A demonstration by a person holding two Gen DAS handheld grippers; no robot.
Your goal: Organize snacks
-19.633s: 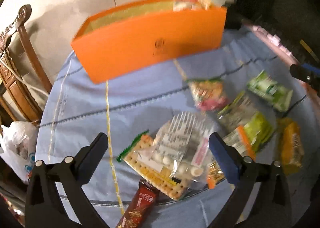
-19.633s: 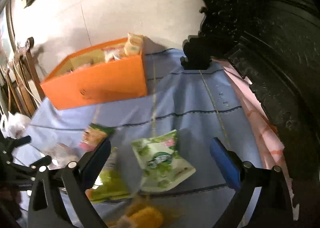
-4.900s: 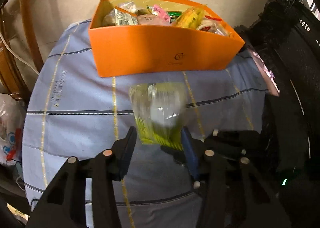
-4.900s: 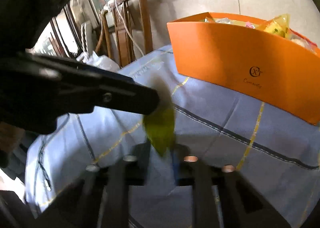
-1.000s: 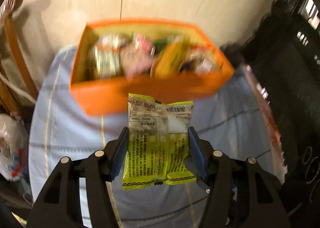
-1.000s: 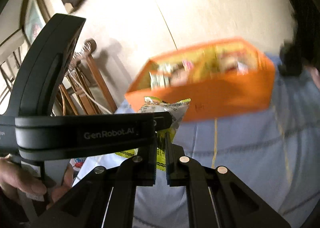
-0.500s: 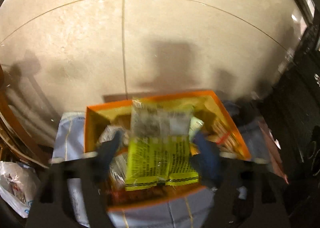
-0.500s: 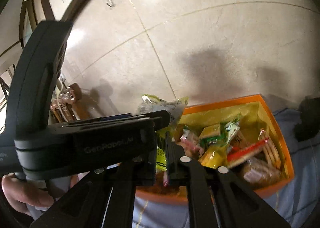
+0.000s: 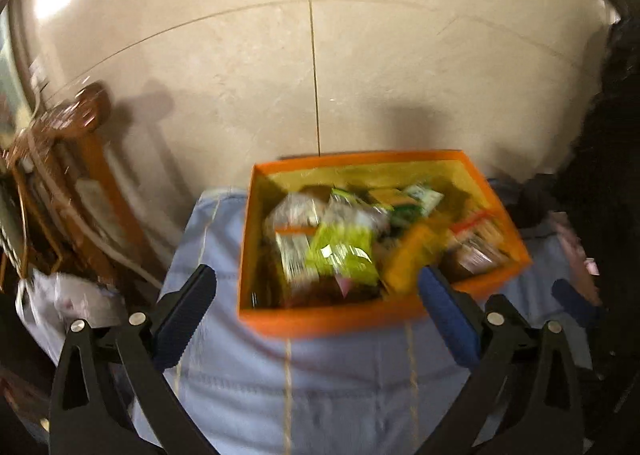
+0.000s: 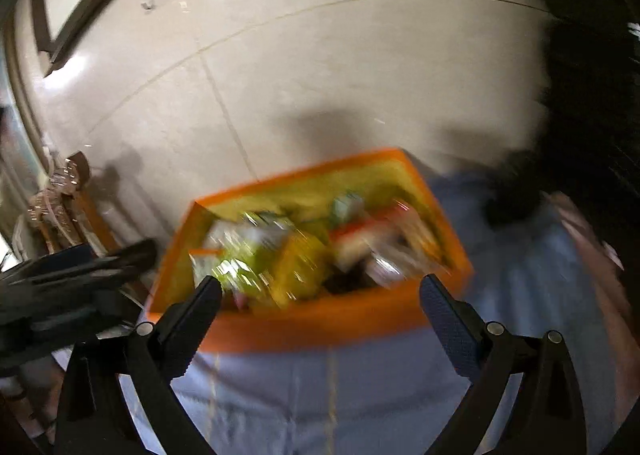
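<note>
An orange box point(image 9: 328, 319) full of snack packets stands on the blue tablecloth point(image 9: 340, 387) near the wall. The yellow-green snack packet point(image 9: 344, 255) lies on top of the pile inside it; it also shows, blurred, in the right wrist view point(image 10: 244, 267). My left gripper point(image 9: 318, 307) is open and empty, just in front of and above the box's near wall. My right gripper point(image 10: 320, 311) is open and empty over the box point(image 10: 320, 329) too. Both views are motion-blurred.
A wooden chair point(image 9: 72, 191) and a white plastic bag point(image 9: 68, 299) stand left of the table. Dark carved furniture point(image 9: 608, 183) rises on the right. A tiled wall point(image 9: 320, 55) is behind the box. The left gripper's body point(image 10: 68, 287) shows at left in the right wrist view.
Both grippers have opened and let go of the yellow-green packet, which now lies in the box. Both grippers have pulled back a little from over the box.
</note>
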